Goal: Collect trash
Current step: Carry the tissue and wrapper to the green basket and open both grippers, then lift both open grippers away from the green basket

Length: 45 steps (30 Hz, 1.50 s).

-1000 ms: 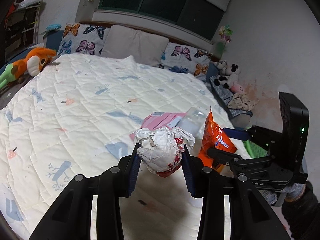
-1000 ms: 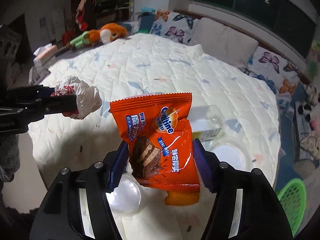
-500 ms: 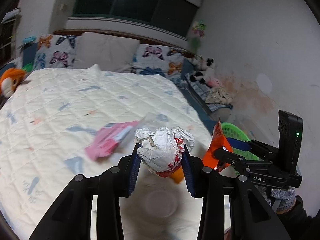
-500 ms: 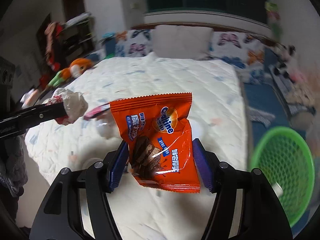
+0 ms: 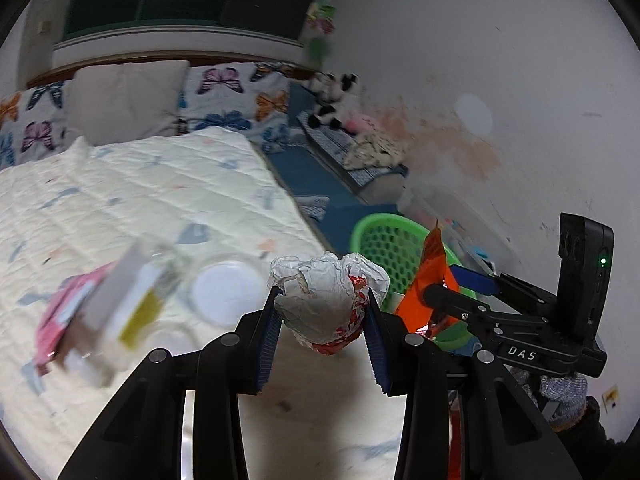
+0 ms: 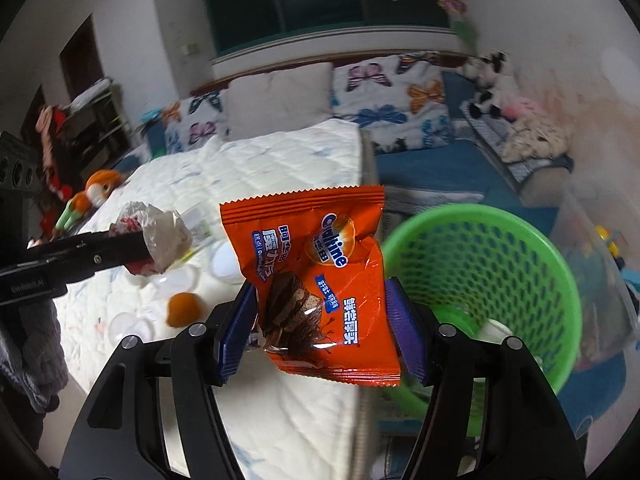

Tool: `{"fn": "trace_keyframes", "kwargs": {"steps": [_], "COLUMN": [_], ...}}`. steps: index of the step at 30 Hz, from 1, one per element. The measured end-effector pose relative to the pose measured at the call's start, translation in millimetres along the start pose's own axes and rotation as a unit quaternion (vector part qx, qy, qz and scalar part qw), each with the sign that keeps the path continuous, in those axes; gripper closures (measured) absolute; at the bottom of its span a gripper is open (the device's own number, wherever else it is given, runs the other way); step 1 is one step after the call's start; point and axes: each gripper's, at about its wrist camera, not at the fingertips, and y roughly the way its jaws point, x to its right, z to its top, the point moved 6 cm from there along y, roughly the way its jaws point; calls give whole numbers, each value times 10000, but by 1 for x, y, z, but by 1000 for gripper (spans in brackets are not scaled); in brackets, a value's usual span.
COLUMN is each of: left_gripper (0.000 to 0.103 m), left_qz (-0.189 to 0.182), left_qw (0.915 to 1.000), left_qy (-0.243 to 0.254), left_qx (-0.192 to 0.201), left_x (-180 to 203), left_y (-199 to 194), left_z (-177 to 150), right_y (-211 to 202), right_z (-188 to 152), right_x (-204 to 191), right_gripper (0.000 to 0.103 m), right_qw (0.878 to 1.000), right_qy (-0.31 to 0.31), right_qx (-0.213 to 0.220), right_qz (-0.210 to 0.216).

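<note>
While I hold both claws level over the foot end of the bed [image 5: 132,200], my left claw [image 5: 322,320] is clamped on one crumpled white paper ball [image 5: 326,300] with red print, its blue pads pressed into both sides. My right claw [image 6: 320,320] is clamped on one orange Ovaltine wrapper [image 6: 316,280], which stands upright between the pads, just left of the green basket [image 6: 500,248] as that camera sees it. From the left wrist I see the right claw side-on, with the wrapper edge-on in front of the same basket.

The basket stands on the floor beside the bed; something white lies in its bottom, too hidden to name. On the quilt the loose litter is badly blurred: I make out one pink packet [image 5: 60,320], one clear box with a yellow label [image 5: 128,308], one small orange lump [image 6: 183,310] and several clear or white round lids whose number I cannot settle.
</note>
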Motion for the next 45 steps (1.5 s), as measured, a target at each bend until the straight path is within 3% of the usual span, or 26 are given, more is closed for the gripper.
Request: {"fn": "trace_keyframes", "kwargs": {"steps": [13,21,29,31,33,35,45], "left_gripper": [65,64,62,58,49,47,42], "left_qz": [-289,-346,-398,-373,-367,-377,-338], "left_qw": [9974,9947,9919,9917,9918,9916,9925], "left_qy": [540,752,826,830,794,781,767], "left_qx": [-376,-607,-879,-907,-935,-957,-896], "left_x": [68,97,114,115,115,115,112], "left_y": [70,107,142,148,152,156,147], "left_z": [20,21,15,13,12,10,5], "right_y": [-7,-9,-19,-22,-22,-23,-27], "right_z": [-18,-28,-35,-37,-37,-38,-36], "right_x": [87,119,138,142,144,146,136], "right_gripper": [35,19,14,14,13,13,13], "right_qw": [9954,9905,9876,9869,9870,9865,9877], "right_qy": [773,1155,1318,1356,1386,1394,1357], "right_qx": [-25,-44,15,31,38,36,99], "right_qz": [-558,-742,-858,-870,-815,-856,-763]}}
